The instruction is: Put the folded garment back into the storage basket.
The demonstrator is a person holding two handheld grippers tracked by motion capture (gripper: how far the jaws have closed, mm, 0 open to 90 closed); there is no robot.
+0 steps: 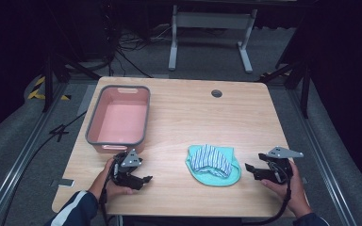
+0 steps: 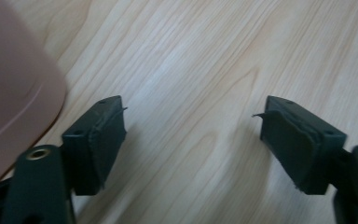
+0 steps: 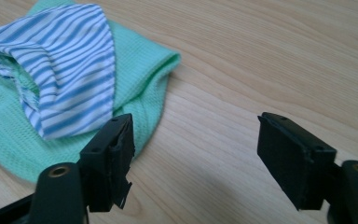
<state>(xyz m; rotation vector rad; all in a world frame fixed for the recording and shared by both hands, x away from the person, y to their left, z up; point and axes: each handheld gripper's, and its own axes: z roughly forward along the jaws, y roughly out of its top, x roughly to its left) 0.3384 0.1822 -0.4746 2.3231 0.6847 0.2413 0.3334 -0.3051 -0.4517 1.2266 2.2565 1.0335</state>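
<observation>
nothing is lifted yet: the cloths (image 1: 213, 165) lie bunched on the near table (image 1: 184, 117), between the left gripper (image 1: 143, 180) and right gripper (image 1: 250, 169), both spread and empty, the bin (image 1: 118, 141) far-left unfilled.

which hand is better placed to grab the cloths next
Right, probably: the right tool points at the green cloth with open jaws, close beside it. The left tool sits by the pink bin, farther off.

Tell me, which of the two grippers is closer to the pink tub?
Left. The left gripper sits just below the pink tub's near corner. The right gripper is far across the table, beyond the striped and green cloths.
</observation>
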